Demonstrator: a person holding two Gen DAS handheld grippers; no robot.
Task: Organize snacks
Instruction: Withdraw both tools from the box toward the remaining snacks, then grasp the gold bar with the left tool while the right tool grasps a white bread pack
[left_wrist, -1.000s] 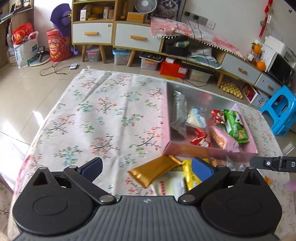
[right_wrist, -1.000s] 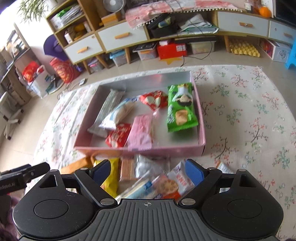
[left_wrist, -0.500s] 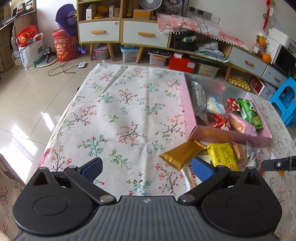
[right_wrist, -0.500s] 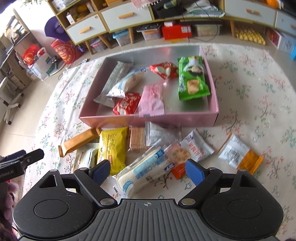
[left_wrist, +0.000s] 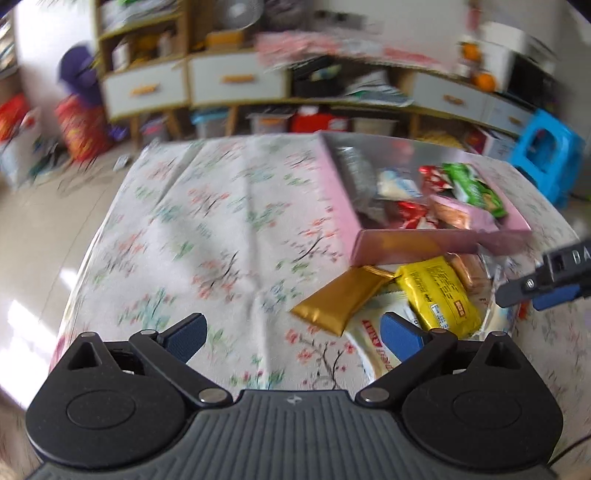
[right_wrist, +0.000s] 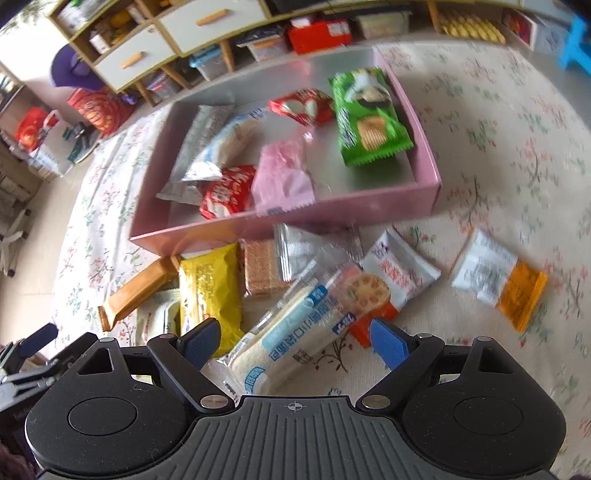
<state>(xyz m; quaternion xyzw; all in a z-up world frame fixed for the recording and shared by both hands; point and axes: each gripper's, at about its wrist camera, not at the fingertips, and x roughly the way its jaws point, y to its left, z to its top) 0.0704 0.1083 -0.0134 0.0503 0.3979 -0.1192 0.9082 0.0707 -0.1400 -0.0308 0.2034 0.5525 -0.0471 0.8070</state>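
Hovering over the floral tablecloth (left_wrist: 207, 229), my left gripper (left_wrist: 291, 334) is spread wide and holds nothing; my right gripper (right_wrist: 293, 339) is likewise released above the long white bar (right_wrist: 291, 332). Loose snacks lie near me, the pink box (right_wrist: 295, 221) at twelve o'clock. The gold bar (left_wrist: 343, 299) overlaps a white pack (left_wrist: 373, 343) whose lettering I cannot read. The yellow pack (right_wrist: 210, 291) hides part of it. Motion blur smears the box's contents in the left view.
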